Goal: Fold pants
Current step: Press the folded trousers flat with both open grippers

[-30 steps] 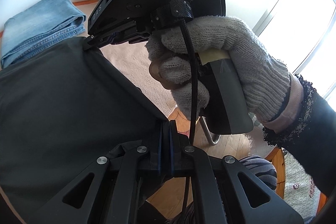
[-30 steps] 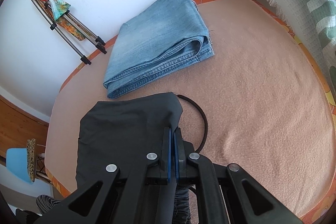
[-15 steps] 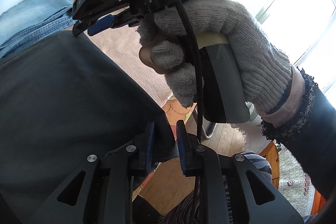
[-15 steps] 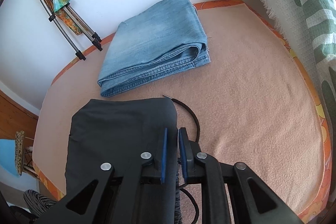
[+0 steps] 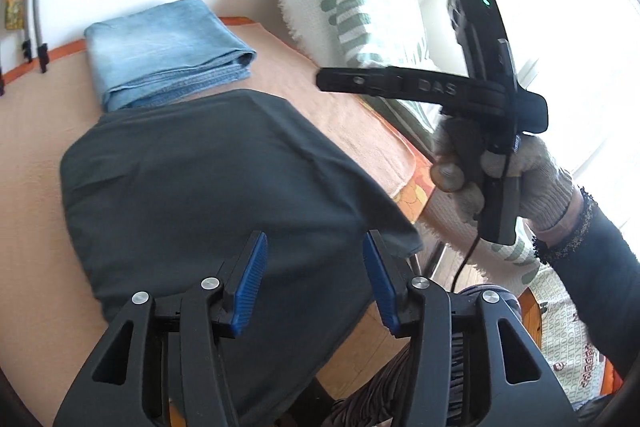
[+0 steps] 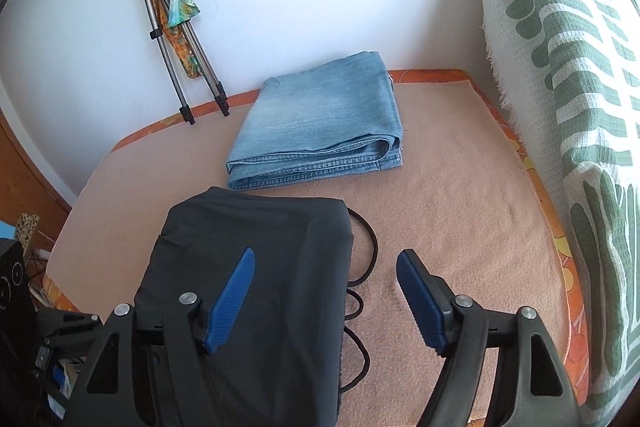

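Done: dark pants lie folded near the bed's front edge.
Jaws: left gripper and right gripper have just been opening, holding nothing.
Left: maybe only tidying.

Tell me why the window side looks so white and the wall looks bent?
Left wrist view: daylight from the window washes that side out to plain white, so nothing beyond the glass shows; the gloved hand is slightly blurred. Right wrist view: light is even, the jeans are sharp. Both views: the fisheye lens bends straight edges and leaves dark corners.
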Action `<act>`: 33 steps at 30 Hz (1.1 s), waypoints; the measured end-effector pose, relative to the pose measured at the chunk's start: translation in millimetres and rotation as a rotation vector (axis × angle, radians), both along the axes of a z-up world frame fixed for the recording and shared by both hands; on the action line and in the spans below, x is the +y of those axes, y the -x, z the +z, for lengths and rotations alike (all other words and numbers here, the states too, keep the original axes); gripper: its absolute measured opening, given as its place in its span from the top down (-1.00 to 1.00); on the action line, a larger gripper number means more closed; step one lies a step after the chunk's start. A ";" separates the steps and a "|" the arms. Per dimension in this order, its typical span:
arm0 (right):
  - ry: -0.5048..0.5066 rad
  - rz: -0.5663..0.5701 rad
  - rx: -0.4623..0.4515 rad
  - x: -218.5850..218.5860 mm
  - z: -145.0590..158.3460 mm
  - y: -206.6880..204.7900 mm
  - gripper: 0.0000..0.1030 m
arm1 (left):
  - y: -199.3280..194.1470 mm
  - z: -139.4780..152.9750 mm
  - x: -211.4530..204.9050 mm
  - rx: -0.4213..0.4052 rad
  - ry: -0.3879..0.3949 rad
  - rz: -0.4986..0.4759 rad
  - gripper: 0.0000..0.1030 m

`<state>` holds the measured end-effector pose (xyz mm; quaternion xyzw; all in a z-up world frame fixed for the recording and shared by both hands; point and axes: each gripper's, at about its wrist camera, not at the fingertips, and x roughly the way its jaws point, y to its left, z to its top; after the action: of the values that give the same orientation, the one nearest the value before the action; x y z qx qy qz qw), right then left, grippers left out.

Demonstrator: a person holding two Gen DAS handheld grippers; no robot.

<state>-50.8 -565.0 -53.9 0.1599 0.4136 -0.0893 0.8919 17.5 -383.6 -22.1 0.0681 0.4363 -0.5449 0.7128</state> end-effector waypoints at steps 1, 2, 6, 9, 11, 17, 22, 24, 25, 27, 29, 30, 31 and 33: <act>0.001 0.000 -0.011 1.5 0.7 3.2 -0.65 | -7.9 0.7 10.9 -0.002 -0.004 0.031 0.05; 0.006 0.001 -0.016 2.9 1.1 5.6 -0.68 | -16.5 0.3 20.7 0.004 -0.008 0.058 0.05; 0.000 0.027 0.019 6.7 -2.8 5.3 -0.74 | -54.7 -7.8 59.8 0.079 -0.020 0.205 -0.17; -0.054 0.051 0.055 4.8 -12.2 -0.9 -0.75 | -77.6 -19.9 80.2 0.145 -0.031 0.298 -0.19; -0.082 0.046 0.085 1.5 -19.9 -6.8 -0.75 | -92.6 -33.9 83.3 0.200 -0.042 0.336 -0.19; -0.192 0.035 0.162 -9.0 -43.0 -19.6 -0.75 | -112.6 -62.2 72.4 0.316 -0.077 0.371 -0.20; -0.241 0.019 0.199 -16.6 -57.8 -22.8 -0.75 | -120.2 -79.7 70.5 0.386 -0.075 0.390 -0.20; -0.252 0.004 0.208 -20.8 -62.8 -23.9 -0.71 | -119.6 -83.1 70.2 0.403 -0.074 0.387 -0.20; -0.236 -0.024 0.218 -23.3 -63.1 -23.3 -0.66 | -119.0 -84.0 70.4 0.412 -0.070 0.381 -0.20; -0.179 -0.066 0.211 -22.2 -53.9 -20.4 -0.47 | -121.8 -84.8 70.2 0.412 -0.069 0.373 -0.20; -0.156 -0.030 0.165 -8.1 -35.1 -15.4 -0.37 | -127.9 -83.6 69.7 0.389 -0.066 0.372 -0.20; -0.167 0.007 0.135 3.2 -23.9 -12.1 -0.32 | -132.0 -83.0 68.9 0.376 -0.067 0.375 -0.20; -0.177 0.047 0.110 16.5 -13.8 -9.0 -0.29 | -136.3 -82.9 67.6 0.367 -0.066 0.374 -0.20; -0.188 0.139 0.078 49.9 3.3 -3.6 -0.21 | -145.5 -85.1 63.2 0.360 -0.068 0.362 -0.20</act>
<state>-47.2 -515.1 -50.5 0.2102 0.4647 0.0058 0.8601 163.0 -320.4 -107.1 -0.0854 0.5794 -0.3966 0.7069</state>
